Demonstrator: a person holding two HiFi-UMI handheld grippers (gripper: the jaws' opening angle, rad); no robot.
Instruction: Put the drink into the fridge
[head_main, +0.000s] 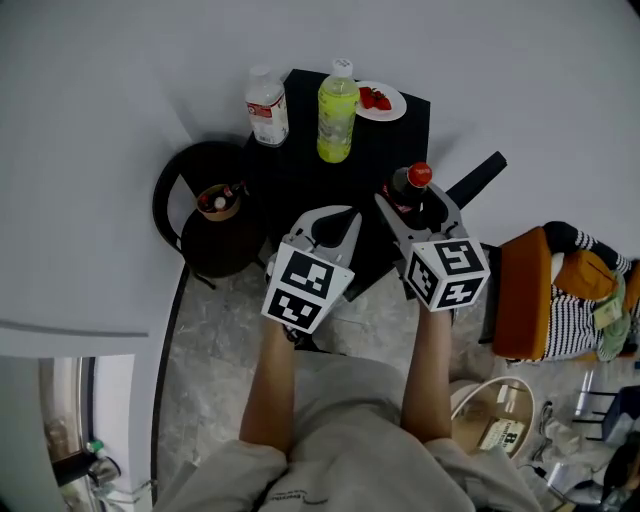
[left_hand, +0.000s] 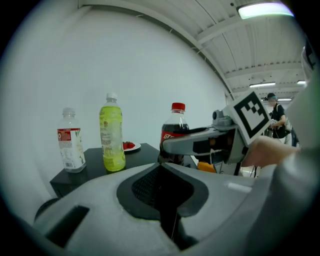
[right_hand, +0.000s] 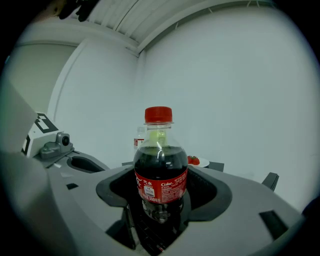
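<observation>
The cola bottle (right_hand: 160, 175) is pinched upright by the right tool (head_main: 418, 212) near the counter's (head_main: 375, 150) right edge, with the left tool (head_main: 336, 222) pressed together empty just beside it.

Clear water bottle (head_main: 267, 106), yellow-green plastic bottle (head_main: 337, 110), white strawberry plate (head_main: 381, 101) are crowding the black counter's (head_main: 300, 180) far edge; surface nearer the left tool (head_main: 335, 218) is lying bare.
</observation>
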